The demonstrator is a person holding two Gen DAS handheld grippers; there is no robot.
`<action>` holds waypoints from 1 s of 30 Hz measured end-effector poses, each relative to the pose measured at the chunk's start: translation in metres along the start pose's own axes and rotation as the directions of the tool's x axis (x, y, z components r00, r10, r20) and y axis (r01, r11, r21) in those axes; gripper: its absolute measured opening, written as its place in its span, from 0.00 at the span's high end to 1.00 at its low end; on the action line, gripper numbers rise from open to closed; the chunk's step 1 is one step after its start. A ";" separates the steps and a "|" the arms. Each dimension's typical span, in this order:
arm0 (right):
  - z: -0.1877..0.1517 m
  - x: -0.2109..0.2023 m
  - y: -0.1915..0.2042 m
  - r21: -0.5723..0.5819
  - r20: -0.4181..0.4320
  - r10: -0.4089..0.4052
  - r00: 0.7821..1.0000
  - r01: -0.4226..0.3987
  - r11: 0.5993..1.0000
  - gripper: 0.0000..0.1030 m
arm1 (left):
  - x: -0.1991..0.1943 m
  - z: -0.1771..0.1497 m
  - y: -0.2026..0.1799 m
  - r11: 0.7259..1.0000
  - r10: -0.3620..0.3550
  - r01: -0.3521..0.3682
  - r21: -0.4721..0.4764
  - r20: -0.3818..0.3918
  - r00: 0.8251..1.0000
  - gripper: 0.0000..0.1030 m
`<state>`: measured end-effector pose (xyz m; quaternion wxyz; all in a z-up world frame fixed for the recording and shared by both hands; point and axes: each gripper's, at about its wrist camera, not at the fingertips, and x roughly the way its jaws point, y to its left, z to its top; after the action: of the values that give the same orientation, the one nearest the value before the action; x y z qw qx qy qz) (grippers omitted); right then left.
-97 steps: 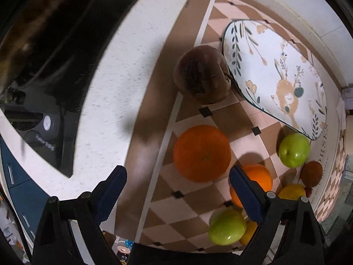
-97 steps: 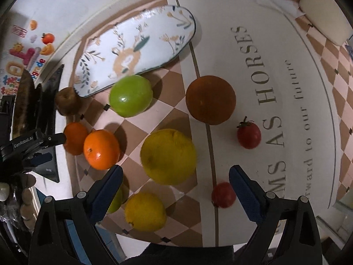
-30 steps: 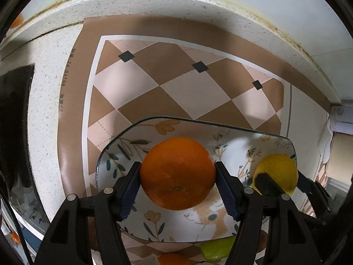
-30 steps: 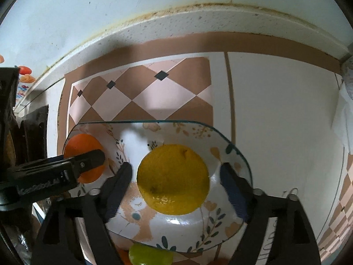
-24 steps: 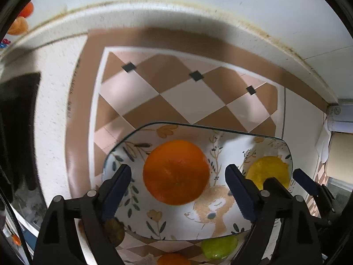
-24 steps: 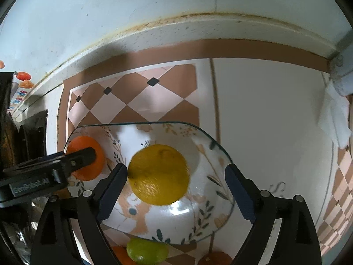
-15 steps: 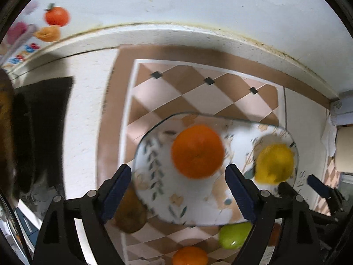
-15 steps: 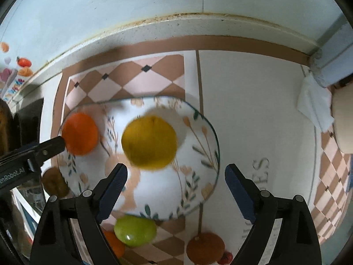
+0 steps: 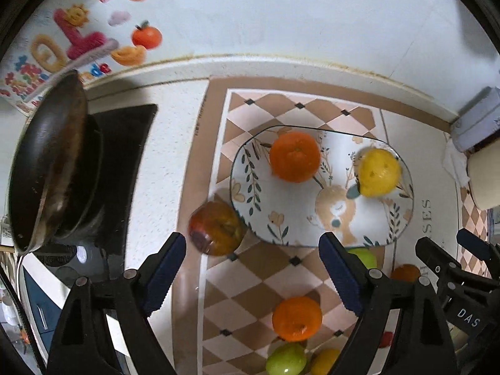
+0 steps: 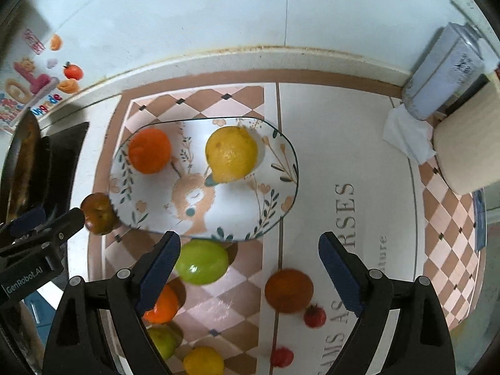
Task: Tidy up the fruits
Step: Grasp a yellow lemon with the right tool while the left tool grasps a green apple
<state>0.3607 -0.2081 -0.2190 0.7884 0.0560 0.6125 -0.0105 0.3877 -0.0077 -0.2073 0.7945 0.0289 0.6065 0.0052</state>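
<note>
White tiled wall backs a speckled countertop (image 9: pixel 175 143) laid with a checked mat (image 10: pixel 237 103). We note an oval plate (image 10: pixel 237 215) with a fawn and leaf print near the mat's centre; an orange (image 10: pixel 149 150) sits at its 10 o'clock and a lemon (image 10: pixel 232 153) at its 1 o'clock, well apart from each other. Against the plate's rim at 8 o'clock rests a dark reddish-brown fruit (image 9: pixel 216 227), kind not determinable. Off the plate at 6 o'clock we find a green apple (image 10: pixel 201 261), a second orange (image 9: pixel 297 318), a darker orange (image 10: pixel 288 290), two small red tomatoes (image 10: pixel 314 315), and further green and yellow fruit at the lower edge. The left gripper (image 9: pixel 253 272) stands with jaws wide apart, holding nothing, above the mat at the plate's 7 o'clock. The right gripper (image 10: pixel 250 270) is likewise spread and empty, at the plate's 6 o'clock. A dark pan (image 9: pixel 47 162) on a black hob (image 9: pixel 125 156) occupies 9 o'clock; a pale carton (image 10: pixel 443 75) and crumpled tissue (image 10: pixel 406 134) lie at 2 o'clock.
</note>
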 end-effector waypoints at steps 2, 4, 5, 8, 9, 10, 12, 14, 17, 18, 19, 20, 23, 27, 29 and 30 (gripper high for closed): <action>-0.007 -0.012 0.004 -0.003 0.021 0.000 1.000 0.000 1.000 0.10 | -0.016 -0.010 0.001 1.000 0.005 -0.005 0.011 0.037 0.999 0.16; -0.016 -0.023 0.007 -0.004 0.042 0.002 0.999 -0.002 1.000 0.10 | -0.029 -0.018 0.002 1.000 0.004 -0.005 0.012 0.062 0.998 0.16; -0.021 -0.032 0.008 -0.007 0.056 0.000 0.998 0.001 1.000 0.10 | -0.036 -0.022 0.003 1.000 0.003 -0.004 0.015 0.076 0.997 0.16; -0.035 -0.053 0.009 -0.013 0.093 -0.002 0.996 0.003 1.000 0.10 | -0.055 -0.035 0.003 1.000 0.001 -0.003 0.022 0.115 0.993 0.16; -0.039 -0.059 0.010 -0.015 0.103 -0.003 0.995 0.004 1.000 0.10 | -0.061 -0.039 0.003 1.000 -0.002 -0.001 0.024 0.125 0.992 0.16; -0.044 -0.068 0.011 -0.017 0.117 -0.002 0.993 0.004 1.000 0.10 | -0.069 -0.044 0.003 1.000 -0.006 0.003 0.026 0.138 0.990 0.16; -0.051 -0.080 0.012 -0.021 0.134 0.000 0.991 0.003 1.000 0.10 | -0.082 -0.052 0.002 0.999 -0.007 0.002 0.032 0.165 0.986 0.16; -0.060 -0.093 0.012 -0.023 0.154 0.006 0.988 -0.002 1.000 0.10 | -0.093 -0.060 0.002 0.999 -0.012 0.005 0.036 0.183 0.983 0.16; -0.073 -0.109 0.013 -0.025 0.176 0.011 0.984 -0.007 1.000 0.10 | -0.107 -0.072 0.004 0.999 -0.016 0.009 0.035 0.202 0.979 0.16; -0.077 -0.114 0.013 -0.024 0.184 0.015 0.983 -0.010 1.000 0.10 | -0.110 -0.076 0.005 0.999 -0.019 0.012 0.034 0.207 0.978 0.16; -0.081 -0.119 0.013 -0.022 0.190 0.021 0.982 -0.017 1.000 0.10 | -0.113 -0.079 0.005 0.999 -0.021 0.014 0.034 0.212 0.977 0.16; -0.083 -0.121 0.014 -0.021 0.191 0.026 0.981 -0.022 1.000 0.10 | -0.116 -0.083 0.005 0.999 -0.020 0.013 0.035 0.215 0.976 0.16; -0.093 -0.120 0.012 -0.010 0.177 0.047 0.983 -0.046 0.999 0.10 | -0.117 -0.094 0.008 0.999 -0.026 0.020 0.031 0.210 0.977 0.16; -0.112 -0.086 0.007 0.018 0.074 0.082 0.994 -0.084 0.996 0.10 | -0.101 -0.106 0.014 1.000 -0.027 0.024 0.021 0.164 0.986 0.16; -0.127 -0.058 0.006 0.035 -0.009 0.122 0.992 -0.122 0.992 0.10 | -0.082 -0.114 0.015 0.999 -0.021 0.019 0.026 0.107 0.994 0.15; -0.133 -0.043 0.005 0.047 -0.051 0.142 0.989 -0.140 0.989 0.10 | -0.071 -0.119 0.016 1.000 -0.012 0.010 0.026 0.082 0.997 0.11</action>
<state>0.2221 -0.1916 -0.2093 0.7689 0.1165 0.6278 0.0335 0.2546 0.0095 -0.1690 0.8185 0.0358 0.5734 -0.0081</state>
